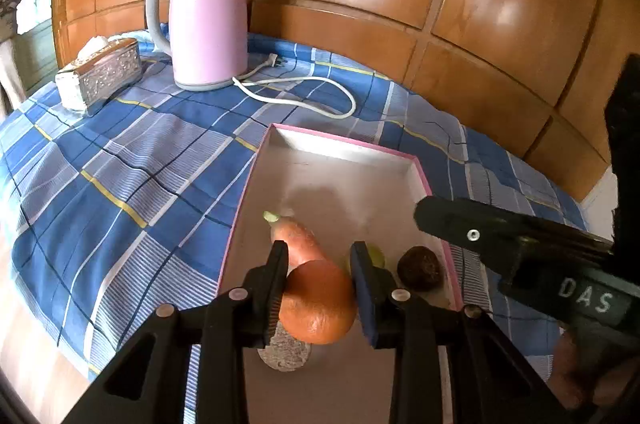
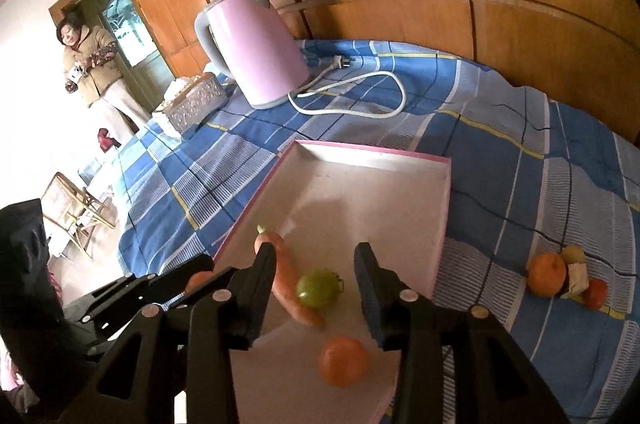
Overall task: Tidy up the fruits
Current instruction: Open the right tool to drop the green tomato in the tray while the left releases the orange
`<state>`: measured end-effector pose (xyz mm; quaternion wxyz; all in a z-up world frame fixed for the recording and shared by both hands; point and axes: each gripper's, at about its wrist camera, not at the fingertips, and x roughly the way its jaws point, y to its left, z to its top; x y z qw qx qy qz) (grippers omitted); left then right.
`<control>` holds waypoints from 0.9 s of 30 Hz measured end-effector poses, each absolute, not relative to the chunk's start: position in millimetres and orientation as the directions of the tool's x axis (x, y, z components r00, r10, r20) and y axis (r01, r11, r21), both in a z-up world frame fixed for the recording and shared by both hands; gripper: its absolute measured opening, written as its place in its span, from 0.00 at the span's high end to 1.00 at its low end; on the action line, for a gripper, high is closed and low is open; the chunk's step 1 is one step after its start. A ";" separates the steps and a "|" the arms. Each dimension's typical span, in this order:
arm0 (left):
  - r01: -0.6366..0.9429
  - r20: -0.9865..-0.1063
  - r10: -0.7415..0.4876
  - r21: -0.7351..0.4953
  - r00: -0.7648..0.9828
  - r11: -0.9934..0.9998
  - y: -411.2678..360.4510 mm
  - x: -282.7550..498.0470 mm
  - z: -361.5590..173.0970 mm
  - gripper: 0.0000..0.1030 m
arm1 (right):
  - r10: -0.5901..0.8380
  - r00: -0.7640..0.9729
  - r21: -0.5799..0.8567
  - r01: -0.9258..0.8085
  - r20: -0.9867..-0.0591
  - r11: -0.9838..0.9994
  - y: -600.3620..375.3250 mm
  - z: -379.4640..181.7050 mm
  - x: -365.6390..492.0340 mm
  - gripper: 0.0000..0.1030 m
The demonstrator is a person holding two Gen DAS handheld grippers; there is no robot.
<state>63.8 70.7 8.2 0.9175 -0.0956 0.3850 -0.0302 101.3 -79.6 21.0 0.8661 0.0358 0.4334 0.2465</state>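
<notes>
Holding an orange [image 1: 316, 304] in the left claw [image 1: 320, 251], just above the near end of the pink-edged tray [image 1: 340, 148]. Next job, by the look of it: put this orange down in the tray.

Go down slowly. Aim for a bare white spot, away from the carrot [image 1: 298, 240] and the round grey thing [image 1: 284, 352] right under the orange. Keep clear of the small green fruit [image 2: 318, 288] and the dark round ball [image 1: 420, 268] too. Lower all the way to the tray floor before letting go, to stop any rolling. Open only a little at first, then lift straight up. Mind the right claw [image 2: 315, 254] close by on the right. No bumping.

Left claw: nearly closed, squeezing the orange from both sides with its pads. Snug, no slipping to see.

Right claw: open, holding nothing. Hangs over the tray, with the green fruit and the carrot below the gap. Touches neither, as far as can be told. Another orange [image 2: 343, 366] lying in the tray near it.

Left to fetch: a little pile of fruit [image 2: 546, 274] out on the blue checked desk cloth [image 2: 520, 184], well apart from the tray, off to the right. Leave the pink kettle [image 1: 208, 24] and its white cord [image 1: 312, 92] alone.
</notes>
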 end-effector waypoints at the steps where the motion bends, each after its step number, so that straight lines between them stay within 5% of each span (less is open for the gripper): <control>1: -0.021 -0.699 -0.126 -0.197 0.704 0.980 70.8 63.4 8.6 0.69 | 0.457 0.507 0.277 -0.392 -0.731 0.877 -81.3 21.9 99.9 0.60; 27: -0.026 -0.702 -0.109 -0.179 0.703 0.983 64.0 54.3 11.4 0.60 | 0.358 0.542 0.236 -0.283 -0.760 0.930 -114.4 4.8 68.3 0.60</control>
